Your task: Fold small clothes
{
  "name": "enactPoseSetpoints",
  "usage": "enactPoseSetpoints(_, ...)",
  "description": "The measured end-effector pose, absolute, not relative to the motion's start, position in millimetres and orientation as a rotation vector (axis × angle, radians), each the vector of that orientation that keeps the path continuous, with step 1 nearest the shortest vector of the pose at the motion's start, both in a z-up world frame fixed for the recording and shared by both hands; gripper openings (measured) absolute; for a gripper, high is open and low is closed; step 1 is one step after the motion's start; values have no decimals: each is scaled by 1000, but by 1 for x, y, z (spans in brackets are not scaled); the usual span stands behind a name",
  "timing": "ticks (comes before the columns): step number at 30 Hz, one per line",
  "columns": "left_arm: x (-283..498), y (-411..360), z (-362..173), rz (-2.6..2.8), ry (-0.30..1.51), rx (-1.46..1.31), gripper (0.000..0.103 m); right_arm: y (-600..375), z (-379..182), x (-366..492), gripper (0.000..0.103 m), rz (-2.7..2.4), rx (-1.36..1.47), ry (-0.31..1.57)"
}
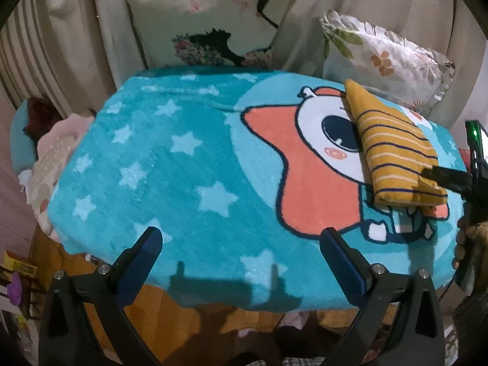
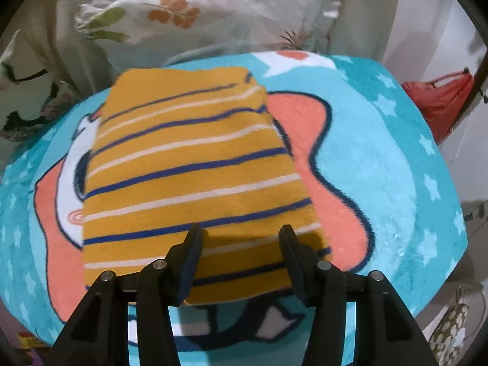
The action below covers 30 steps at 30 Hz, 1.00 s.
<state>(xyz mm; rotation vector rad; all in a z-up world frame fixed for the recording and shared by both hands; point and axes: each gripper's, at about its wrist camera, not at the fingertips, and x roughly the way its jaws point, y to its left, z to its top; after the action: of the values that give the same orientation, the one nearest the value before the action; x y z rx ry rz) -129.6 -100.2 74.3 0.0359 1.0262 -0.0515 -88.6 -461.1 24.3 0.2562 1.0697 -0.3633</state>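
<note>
**Striped Top Folded on the Star Blanket**

Beige curtains (image 1: 76,30) hang at the back, with a cushion showing a black bird (image 1: 210,21) and a leafy flower pillow (image 1: 384,58) leaning on them. In front is a bench covered by a fluffy blue blanket (image 1: 170,164) with pale stars and a big orange cartoon face.

The small yellow top with blue and white stripes (image 2: 195,180) lies on the cartoon face, on the right side of the blanket. It is already folded into a neat, thick block with straight edges.

The right tool (image 2: 241,238) sits at the near edge of the top. Its two fingers are partly apart and rest on or just over the cloth. They are not pinching it. From the left camera, one black finger of it reaches over the top's near corner.

The left tool (image 1: 241,244) is spread wide and holds nothing. It hangs over the near edge of the blanket, well apart from the top.

The folding of this piece looks finished, or close to it. What may be left is a last press flat, or moving it away. No other clothes lie waiting on the blanket.

No words or brand labels can be read anywhere.
</note>
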Motion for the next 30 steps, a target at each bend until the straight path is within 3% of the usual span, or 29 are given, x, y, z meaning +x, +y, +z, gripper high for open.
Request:
enactPoseSetpoints(9, -138, -105, 70, -35, 1051, 69, 103, -436, 16, -41, 56, -302, 229, 1041)
enactPoseSetpoints(11, -140, -102, 70, -16, 1048, 72, 103, -441, 4, -26, 64, -289, 231, 1077)
enactPoseSetpoints(14, -139, -100, 68, -15, 1054, 52, 103, -439, 3, -19, 67, -270, 171, 1103)
enactPoseSetpoints(30, -140, -176, 67, -223, 1043, 182, 103, -429, 34, -156, 67, -311, 232, 1059)
